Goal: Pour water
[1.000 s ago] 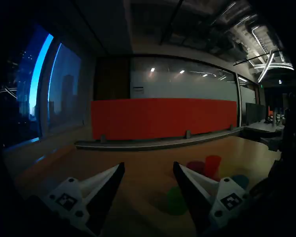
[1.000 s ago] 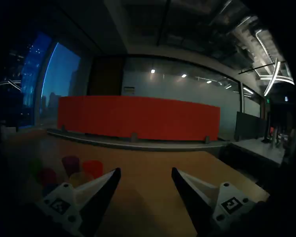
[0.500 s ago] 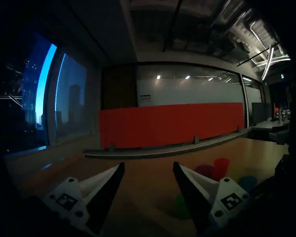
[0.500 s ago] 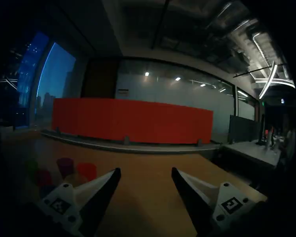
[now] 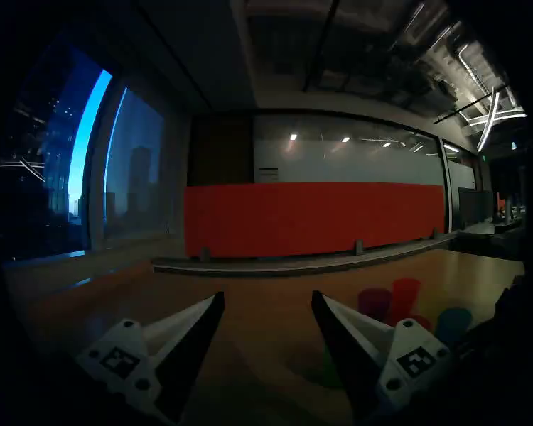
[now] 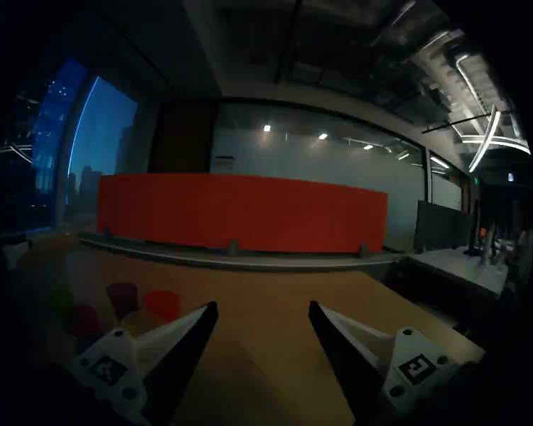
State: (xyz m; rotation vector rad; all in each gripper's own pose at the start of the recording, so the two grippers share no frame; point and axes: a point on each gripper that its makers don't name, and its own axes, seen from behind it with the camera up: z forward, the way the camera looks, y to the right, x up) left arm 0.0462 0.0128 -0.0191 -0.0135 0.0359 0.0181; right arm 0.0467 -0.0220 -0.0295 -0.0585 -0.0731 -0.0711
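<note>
Plainly spread wide and empty on both left gripper (image 5: 267, 295) and right gripper (image 6: 262, 304), poised over wooden table (image 6: 266, 284), red cup (image 6: 161, 304) just beside purple cup (image 6: 122, 295)

A wooden table (image 5: 266, 316) under dim light. Standing upright on it in a close group are a red cup (image 5: 406, 292), a purple cup (image 5: 374, 301) just beside it, and a blue cup (image 5: 452, 323).
</note>
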